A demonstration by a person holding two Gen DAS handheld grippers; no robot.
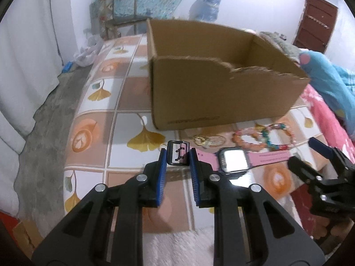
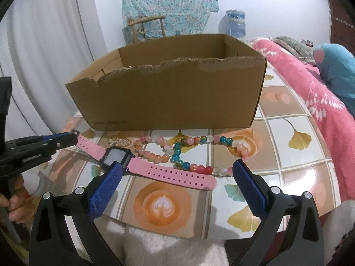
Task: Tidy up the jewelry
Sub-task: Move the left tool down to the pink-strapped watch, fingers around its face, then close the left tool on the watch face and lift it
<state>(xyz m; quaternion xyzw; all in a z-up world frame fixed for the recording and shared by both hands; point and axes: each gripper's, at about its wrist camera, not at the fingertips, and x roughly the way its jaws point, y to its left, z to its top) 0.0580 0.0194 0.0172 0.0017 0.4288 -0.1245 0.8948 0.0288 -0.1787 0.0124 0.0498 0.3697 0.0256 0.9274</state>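
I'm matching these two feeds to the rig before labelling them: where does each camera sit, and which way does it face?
Left wrist: on the left gripper, looking down over its blue fingers, which clamp the pink watch by its buckle end, toward the cardboard box; the right gripper shows at the right.
Right wrist: on the right gripper, jaws wide apart over the watch's strap, facing the box; the left gripper and a hand show at the left.
Shared: watch, beaded bracelets, box, patterned tabletop.
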